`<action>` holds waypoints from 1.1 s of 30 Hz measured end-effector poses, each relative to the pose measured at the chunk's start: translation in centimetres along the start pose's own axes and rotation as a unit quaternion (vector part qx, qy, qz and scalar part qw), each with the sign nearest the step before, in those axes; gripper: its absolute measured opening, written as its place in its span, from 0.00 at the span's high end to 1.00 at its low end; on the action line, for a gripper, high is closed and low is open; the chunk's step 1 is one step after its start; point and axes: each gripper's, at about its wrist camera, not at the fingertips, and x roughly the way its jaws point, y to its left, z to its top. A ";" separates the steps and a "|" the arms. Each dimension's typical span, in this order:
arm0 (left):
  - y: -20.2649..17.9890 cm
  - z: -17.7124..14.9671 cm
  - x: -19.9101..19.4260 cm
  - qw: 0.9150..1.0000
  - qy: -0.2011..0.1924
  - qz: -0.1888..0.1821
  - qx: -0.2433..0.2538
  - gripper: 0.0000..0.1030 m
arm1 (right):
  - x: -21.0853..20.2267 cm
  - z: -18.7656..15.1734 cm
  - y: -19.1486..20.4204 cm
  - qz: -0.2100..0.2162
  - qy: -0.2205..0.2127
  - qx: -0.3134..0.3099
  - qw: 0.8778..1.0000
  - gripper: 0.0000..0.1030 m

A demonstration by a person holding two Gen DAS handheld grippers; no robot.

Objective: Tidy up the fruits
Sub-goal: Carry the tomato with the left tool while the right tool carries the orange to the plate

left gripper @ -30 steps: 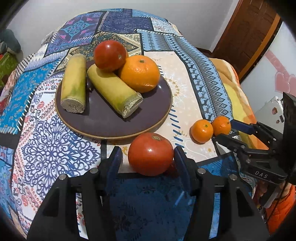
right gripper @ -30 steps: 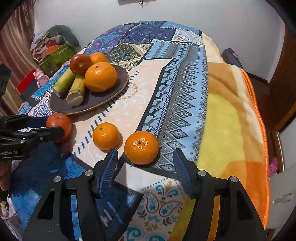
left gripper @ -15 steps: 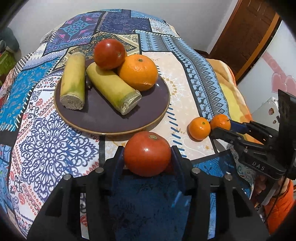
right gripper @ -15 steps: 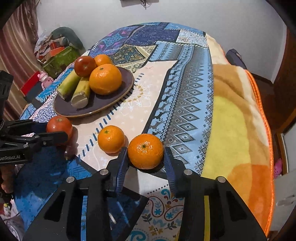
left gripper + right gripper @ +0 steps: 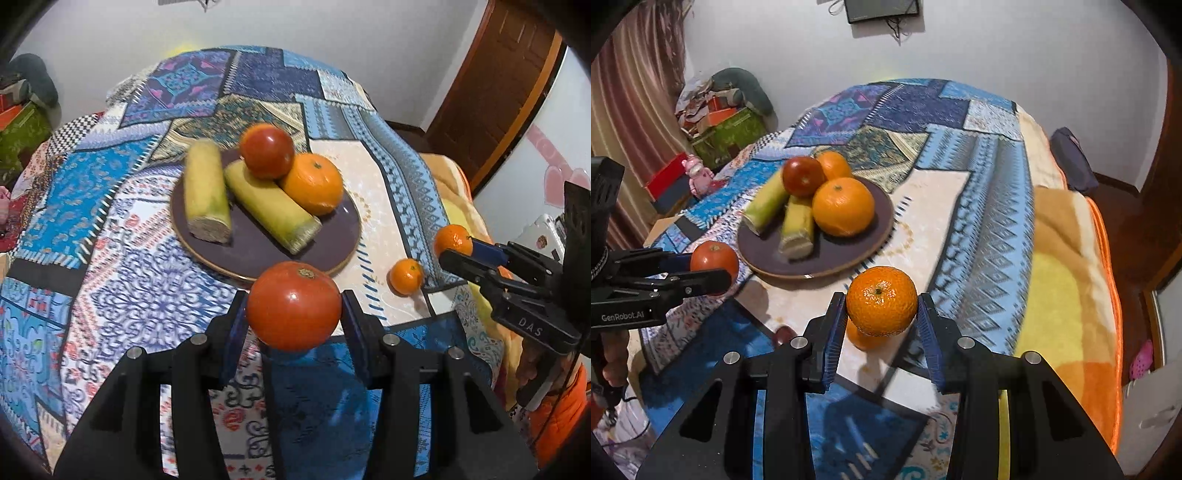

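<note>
My left gripper point(image 5: 293, 314) is shut on a red tomato point(image 5: 293, 305) and holds it above the cloth just in front of the dark plate point(image 5: 258, 251). The plate holds two sugarcane pieces point(image 5: 207, 195), a second tomato point(image 5: 266, 151) and a large orange point(image 5: 313, 184). My right gripper point(image 5: 882, 317) is shut on a small mandarin point(image 5: 882, 301), lifted off the table; it shows at the right of the left wrist view point(image 5: 453, 240). Another mandarin point(image 5: 406, 276) lies on the cloth, partly hidden below the held one in the right wrist view point(image 5: 860, 338).
The round table carries a patterned blue patchwork cloth point(image 5: 122, 258) with a yellow-orange blanket point(image 5: 1067, 288) over its right side. Boxes and clutter point(image 5: 720, 125) stand by the wall at the left. A wooden door point(image 5: 506, 85) is at the right.
Both grippers closed on their fruit and lifted: the left took the tomato, the right took the mandarin. Both now hold them above the cloth, nearer the plate.
</note>
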 end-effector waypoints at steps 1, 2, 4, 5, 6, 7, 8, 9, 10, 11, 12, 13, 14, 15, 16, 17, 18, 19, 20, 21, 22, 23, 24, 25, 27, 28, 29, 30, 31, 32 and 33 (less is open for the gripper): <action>0.3 0.2 -0.3 1.000 -0.004 0.002 -0.001 0.52 | 0.1 0.2 0.3 0.002 -0.001 -0.002 1.000 0.66; 0.5 0.3 -0.4 1.000 -0.006 0.004 -0.002 0.52 | 0.2 0.4 0.5 0.004 -0.002 -0.003 1.000 0.66; 1.0 0.7 -0.9 1.000 -0.012 0.007 -0.006 0.52 | 0.6 0.9 1.2 0.008 -0.003 -0.007 1.000 0.66; 1.2 0.9 -1.0 1.000 -0.014 0.008 -0.007 0.52 | 0.9 1.2 1.5 0.009 -0.003 -0.010 1.000 0.66; 1.5 1.1 -1.0 1.000 -0.016 0.010 -0.008 0.52 | 1.1 1.3 1.7 0.010 -0.003 -0.012 1.000 0.66; 1.6 1.2 -1.0 1.000 -0.017 0.011 -0.008 0.52 | 1.5 1.5 2.0 0.011 -0.002 -0.014 1.000 0.66; 1.7 1.4 -0.9 1.000 -0.017 0.013 -0.010 0.52 | 1.7 1.7 2.2 0.011 -0.001 -0.016 1.000 0.66; 1.9 1.6 -0.8 1.000 -0.018 0.013 -0.012 0.52 | 2.1 1.9 2.5 0.012 0.001 -0.017 1.000 0.66; 1.9 1.7 -0.7 1.000 -0.018 0.012 -0.013 0.52 | 2.5 2.1 2.7 0.013 0.003 -0.019 1.000 0.66; 2.1 1.9 -0.6 1.000 -0.019 0.011 -0.015 0.52 | 2.7 2.2 2.9 0.014 0.005 -0.020 1.000 0.66; 2.2 2.1 -0.5 1.000 -0.020 0.009 -0.017 0.52 | 3.1 2.5 3.1 0.015 0.007 -0.021 1.000 0.66; 2.2 2.2 -0.3 1.000 -0.020 0.008 -0.018 0.52 | 3.4 2.6 3.2 0.015 0.008 -0.021 1.000 0.66; 2.3 2.4 -0.2 1.000 -0.020 0.006 -0.019 0.52 | 3.9 2.9 3.4 0.014 0.011 -0.021 1.000 0.66; 2.3 2.7 0.0 1.000 -0.020 0.005 -0.019 0.52 | 4.1 3.0 3.5 0.013 0.012 -0.020 1.000 0.66; 2.3 2.8 0.2 1.000 -0.020 0.004 -0.019 0.52 | 4.3 3.2 3.6 0.012 0.013 -0.019 1.000 0.66; 2.3 2.9 0.4 1.000 -0.019 0.003 -0.019 0.52 | 4.7 3.4 3.6 0.012 0.015 -0.018 1.000 0.66; 2.3 3.1 0.5 1.000 -0.020 0.003 -0.018 0.52 | 4.9 3.5 3.7 0.011 0.016 -0.017 1.000 0.66; 2.4 3.4 0.7 1.000 -0.021 0.002 -0.018 0.52 | 5.1 3.7 3.7 0.010 0.017 -0.018 1.000 0.66; 2.4 3.6 0.7 1.000 -0.022 0.003 -0.018 0.52 | 5.2 3.8 3.8 0.009 0.017 -0.018 1.000 0.66; 2.4 3.8 0.8 1.000 -0.025 0.005 -0.018 0.52 | 5.4 3.9 3.9 0.009 0.018 -0.019 1.000 0.66; 2.5 4.2 0.8 0.999 -0.027 0.007 -0.018 0.52 | 5.5 4.0 3.9 0.009 0.018 -0.020 1.000 0.66; 2.6 4.4 0.8 0.999 -0.028 0.008 -0.017 0.52 | 5.6 4.0 3.9 0.008 0.018 -0.021 1.000 0.66; 2.6 4.8 0.8 0.999 -0.031 0.010 -0.015 0.52 | 5.7 4.1 3.9 0.006 0.019 -0.022 1.000 0.66; 2.7 5.0 0.9 0.999 -0.032 0.011 -0.013 0.52 | 5.8 4.2 3.9 0.003 0.020 -0.024 1.000 0.66; 2.9 5.7 1.0 0.999 -0.036 0.019 -0.009 0.52 | 6.2 4.2 3.9 0.002 0.024 -0.025 0.999 0.66; 3.0 5.9 1.1 0.999 -0.038 0.022 -0.009 0.52 | 6.4 4.3 3.9 0.002 0.027 -0.026 0.999 0.66; 3.2 6.2 1.3 0.999 -0.039 0.025 -0.010 0.52 | 6.6 4.2 4.0 0.003 0.030 -0.028 0.999 0.66; 3.4 6.4 1.5 0.999 -0.040 0.026 -0.010 0.52 | 6.8 4.2 4.1 0.003 0.032 -0.031 0.999 0.66; 3.6 6.7 1.6 0.999 -0.041 0.028 -0.011 0.52 | 6.9 4.1 4.1 0.002 0.035 -0.034 0.999 0.66; 3.8 6.9 1.9 0.999 -0.041 0.029 -0.012 0.52 | 7.1 4.1 4.2 0.000 0.036 -0.036 0.999 0.66; 4.1 7.0 2.1 0.999 -0.040 0.030 -0.014 0.52 | 7.2 4.1 4.2 -0.001 0.038 -0.036 0.999 0.66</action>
